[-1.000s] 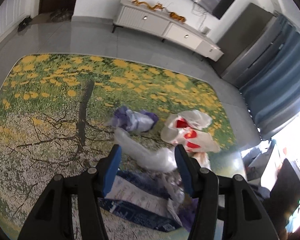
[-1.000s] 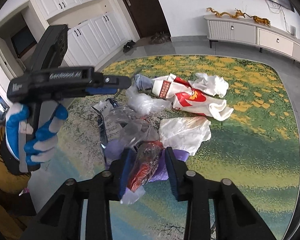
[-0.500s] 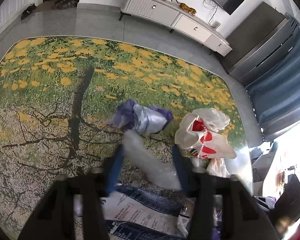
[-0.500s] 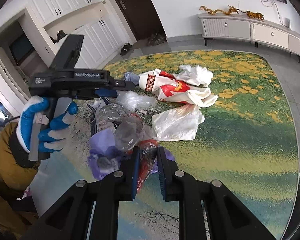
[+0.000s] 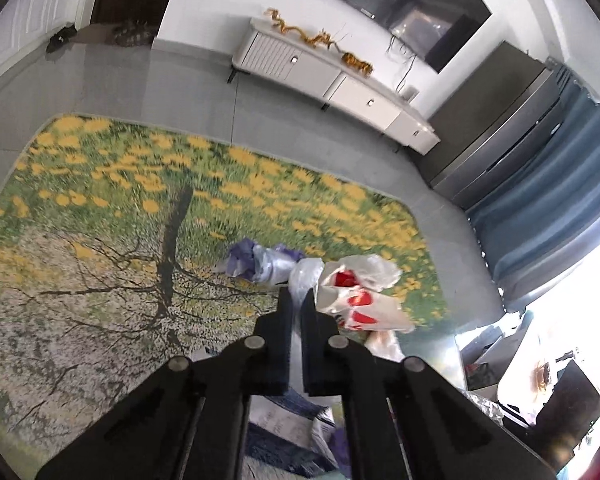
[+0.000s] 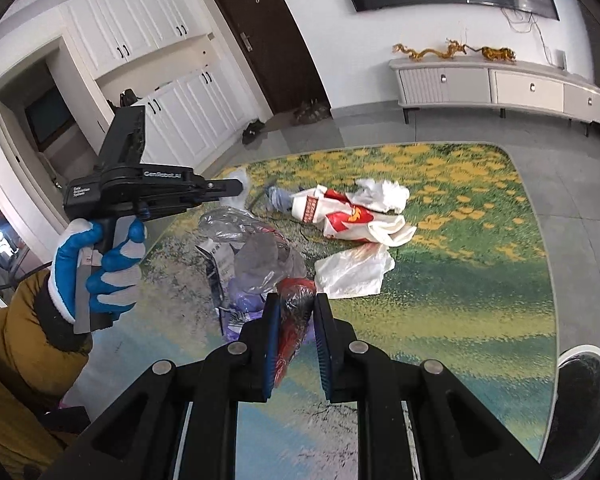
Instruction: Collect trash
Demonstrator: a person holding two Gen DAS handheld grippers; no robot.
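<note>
Trash lies on a glass table with a meadow print. My left gripper (image 5: 297, 298) is shut on a clear plastic bag (image 5: 306, 276) and lifts it above the pile; it also shows in the right wrist view (image 6: 236, 188). My right gripper (image 6: 295, 304) is shut on a red plastic wrapper (image 6: 294, 300). A red-and-white bag (image 6: 352, 216) (image 5: 360, 304), a white bag (image 6: 352, 268), a purple bag (image 5: 260, 262) and a grey bag (image 6: 268, 264) lie on the table.
A printed blue-and-white packet (image 5: 284, 428) lies under my left gripper. A black bin with a white rim (image 6: 584, 400) stands at the right table edge. A white TV cabinet (image 6: 496, 88) and white cupboards (image 6: 148, 92) line the walls.
My left gripper closed on the clear bag and lifted it. My right gripper tightened on the red wrapper and rose slightly.
</note>
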